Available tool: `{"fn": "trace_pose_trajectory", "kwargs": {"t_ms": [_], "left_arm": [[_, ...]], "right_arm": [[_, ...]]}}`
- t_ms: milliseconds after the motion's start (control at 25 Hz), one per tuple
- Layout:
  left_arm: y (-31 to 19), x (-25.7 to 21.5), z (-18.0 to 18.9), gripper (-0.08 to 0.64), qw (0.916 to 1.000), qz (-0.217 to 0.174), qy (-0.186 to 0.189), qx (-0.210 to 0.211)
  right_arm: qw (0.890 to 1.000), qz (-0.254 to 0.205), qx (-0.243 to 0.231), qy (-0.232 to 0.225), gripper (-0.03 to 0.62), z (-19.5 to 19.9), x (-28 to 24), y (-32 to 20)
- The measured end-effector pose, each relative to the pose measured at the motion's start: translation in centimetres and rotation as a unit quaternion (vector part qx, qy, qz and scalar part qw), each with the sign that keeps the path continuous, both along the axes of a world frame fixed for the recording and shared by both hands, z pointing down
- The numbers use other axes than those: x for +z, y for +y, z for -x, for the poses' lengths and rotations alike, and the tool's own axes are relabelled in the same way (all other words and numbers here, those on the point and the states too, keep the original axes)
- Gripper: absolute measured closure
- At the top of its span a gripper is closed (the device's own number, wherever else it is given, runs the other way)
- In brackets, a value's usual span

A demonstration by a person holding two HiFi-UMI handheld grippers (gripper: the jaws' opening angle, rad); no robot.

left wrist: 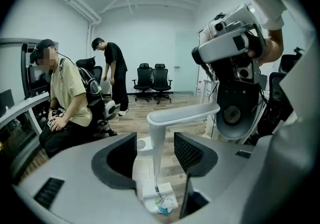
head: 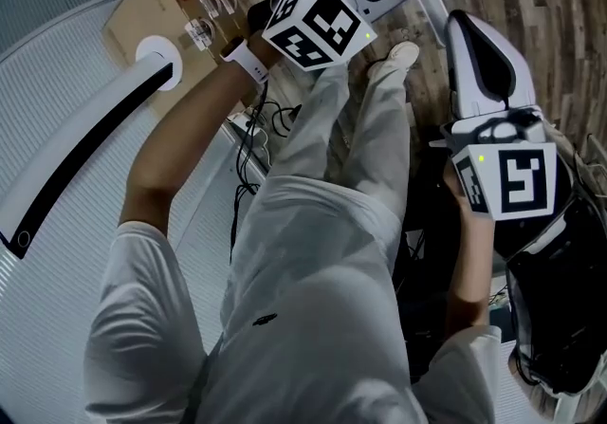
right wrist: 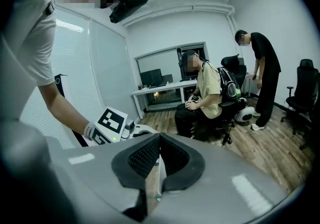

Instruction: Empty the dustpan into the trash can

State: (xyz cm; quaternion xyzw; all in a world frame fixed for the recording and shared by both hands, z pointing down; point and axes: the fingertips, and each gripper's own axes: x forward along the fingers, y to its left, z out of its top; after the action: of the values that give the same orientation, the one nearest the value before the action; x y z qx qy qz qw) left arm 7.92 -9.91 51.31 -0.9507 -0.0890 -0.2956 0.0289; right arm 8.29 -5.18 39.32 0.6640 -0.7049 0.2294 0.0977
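Left tool (left wrist: 155,152) spread around the dustpan handle (left wrist: 183,113).
In the left gripper view its jaws stand apart either side of the white handle, not pinching it; the dustpan (left wrist: 150,191) sits at bottom centre with litter (left wrist: 163,206) in it. The right tool (right wrist: 159,155) is pressed together.

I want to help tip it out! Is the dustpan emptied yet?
Not yet. Done: nothing, the dustpan holds paper scraps. In hand: the left tongs stand open either side of its upright handle, not gripping; the right tongs are shut. Left: grab, carry, tip into the trash can, which I can't pick out here.
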Motion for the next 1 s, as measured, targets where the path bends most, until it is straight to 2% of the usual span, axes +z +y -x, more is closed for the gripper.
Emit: {"fn": "trace_pose_trajectory", "kwargs": {"t_ms": [200,280,360,600,920,1000], "left_arm": [[0.5,0.5,-0.8,0.341,0.9999,-0.001,-0.005,0.009],[0.5,0.8,-1.2,0.342,0.9999,0.003,-0.007,0.009],[0.4,1.0,-1.7,0.339,0.9999,0.005,-0.009,0.009],[-0.9,1.5,-3.5,0.332,0.9998,0.001,-0.013,0.014],[-0.4,1.6,-3.3,0.291,0.9991,-0.012,-0.012,0.038],[-0.4,2.0,-3.5,0.288,0.9992,-0.007,-0.014,0.036]], "right_arm": [[1.000,0.003,-0.006,0.007,0.586,-0.9,0.8,0.1],[1.000,0.010,-0.012,0.006,0.482,-1.2,1.4,-0.2],[1.000,0.017,-0.014,0.009,0.442,-1.8,1.9,-0.6],[0.999,0.040,-0.025,0.004,0.434,-3.5,3.9,-1.9],[0.996,0.078,-0.043,0.007,0.436,-2.1,6.8,-1.4],[0.996,0.077,-0.039,0.005,0.459,-2.0,7.3,-1.7]]}}
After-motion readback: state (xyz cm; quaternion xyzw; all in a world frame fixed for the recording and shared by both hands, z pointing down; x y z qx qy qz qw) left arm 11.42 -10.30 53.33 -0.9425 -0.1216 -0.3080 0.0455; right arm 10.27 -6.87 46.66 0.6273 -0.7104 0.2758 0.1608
